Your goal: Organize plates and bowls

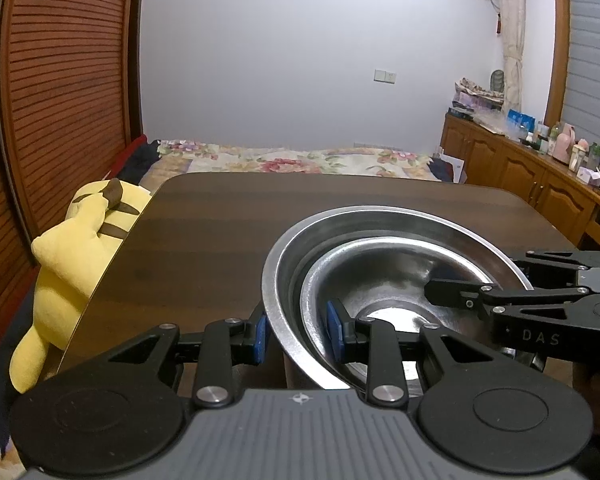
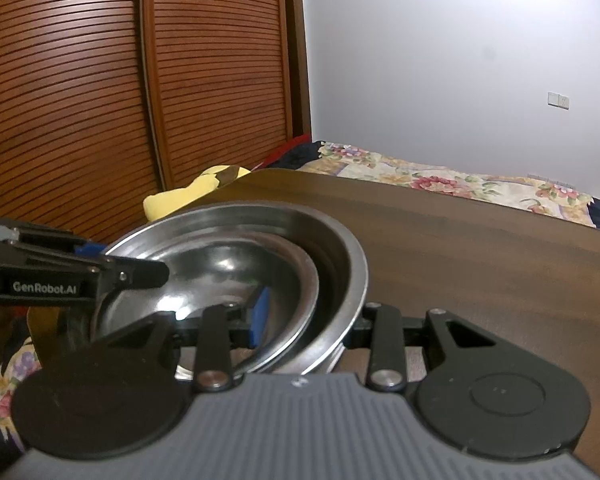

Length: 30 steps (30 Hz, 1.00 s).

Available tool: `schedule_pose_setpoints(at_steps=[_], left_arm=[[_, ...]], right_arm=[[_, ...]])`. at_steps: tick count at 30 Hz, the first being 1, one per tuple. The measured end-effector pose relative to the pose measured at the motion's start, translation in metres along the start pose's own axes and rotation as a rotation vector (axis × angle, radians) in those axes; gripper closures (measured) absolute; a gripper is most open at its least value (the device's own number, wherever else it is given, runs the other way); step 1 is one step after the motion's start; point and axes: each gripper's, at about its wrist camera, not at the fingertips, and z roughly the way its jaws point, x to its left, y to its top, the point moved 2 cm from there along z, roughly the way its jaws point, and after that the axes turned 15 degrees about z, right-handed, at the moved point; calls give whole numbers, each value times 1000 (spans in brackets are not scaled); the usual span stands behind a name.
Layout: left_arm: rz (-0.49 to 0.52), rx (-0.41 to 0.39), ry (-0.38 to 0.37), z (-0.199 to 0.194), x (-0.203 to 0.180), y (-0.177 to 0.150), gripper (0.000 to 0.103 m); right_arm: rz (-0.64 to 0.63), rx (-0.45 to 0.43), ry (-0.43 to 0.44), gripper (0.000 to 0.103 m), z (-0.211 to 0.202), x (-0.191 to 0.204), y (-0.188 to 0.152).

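Left wrist view: two steel bowls are sitting nested on the dark wood table (image 1: 204, 240), toward its near right part. The outer bowl (image 1: 288, 256) is the bigger one, w/ the inner bowl (image 1: 380, 276) lying inside it, shifted toward the camera side. The left gripper (image 1: 296, 334) is straddling the near-left walls of both bowls: one blue pad (image 1: 261, 338) is sitting outside the outer bowl, the other inside the inner bowl. Jaws are standing partly closed w/ both rims between them, pads touching or nearly touching metal; looks like a clamp on the stack. The right gripper (image 1: 436, 292) is reaching in from the right edge, one black finger lying over the bowls' far-right rim. A yellow plush toy (image 1: 72, 248) is lying off the table's left edge; a floral bed (image 1: 300, 162) is behind.

Right wrist view: same stack, now at left-centre of the table (image 2: 480, 248). The right gripper (image 2: 308, 320) is straddling the outer bowl (image 2: 352, 280) and inner bowl (image 2: 236, 264) at their near-right wall; one blue pad (image 2: 260, 316) is inside the inner bowl, the other finger is hidden behind the outer wall. Jaws narrow, gripping both rims. The left gripper (image 2: 140, 272) is coming in from the left over the rim.
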Motion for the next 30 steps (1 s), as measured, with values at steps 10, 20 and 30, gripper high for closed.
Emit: schedule_pose_setpoints(at_steps=[10,20,30], left_arm=[[5,16,6,4,-2,-2,69],[6,20,25,7,-1,-2,34],[7,0,62,2,-1,2,0]], right_arm=[[17,-8,-1,48,-1,-1,0],[19,-41,-15,28,-9,-2,2],[25,-99,-33,0,-20,-3,5]])
